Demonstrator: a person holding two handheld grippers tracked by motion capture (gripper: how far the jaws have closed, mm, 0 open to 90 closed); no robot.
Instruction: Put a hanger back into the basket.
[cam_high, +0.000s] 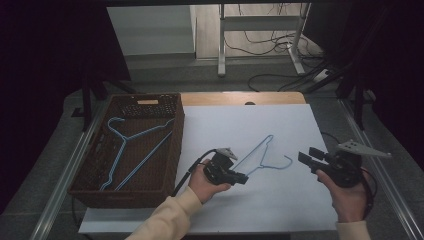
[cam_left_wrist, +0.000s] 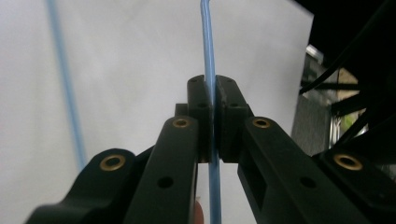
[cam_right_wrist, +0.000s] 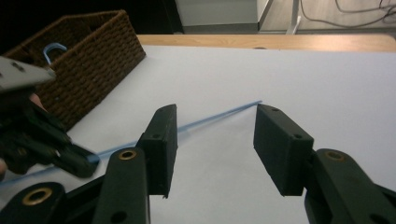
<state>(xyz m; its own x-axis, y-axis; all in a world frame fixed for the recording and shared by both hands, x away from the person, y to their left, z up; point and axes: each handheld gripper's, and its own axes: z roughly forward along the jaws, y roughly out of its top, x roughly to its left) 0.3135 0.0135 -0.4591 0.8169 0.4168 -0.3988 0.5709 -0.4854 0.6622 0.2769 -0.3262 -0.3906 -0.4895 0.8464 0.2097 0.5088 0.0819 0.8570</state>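
Note:
A light-blue wire hanger hangs tilted just above the white sheet. My left gripper is shut on one of its wire arms. In the left gripper view the wire runs straight up between the pressed pads, and another arm of the hanger shows at the left. My right gripper stands open to the right of the hanger's hook, apart from it. In the right gripper view its jaws hold nothing; the blue wire lies beyond them, leading to the left gripper.
A brown wicker basket stands at the left of the table with another blue hanger inside; its hook pokes above the basket's wall. The wooden table edge lies beyond the sheet. Cables trail on the floor behind.

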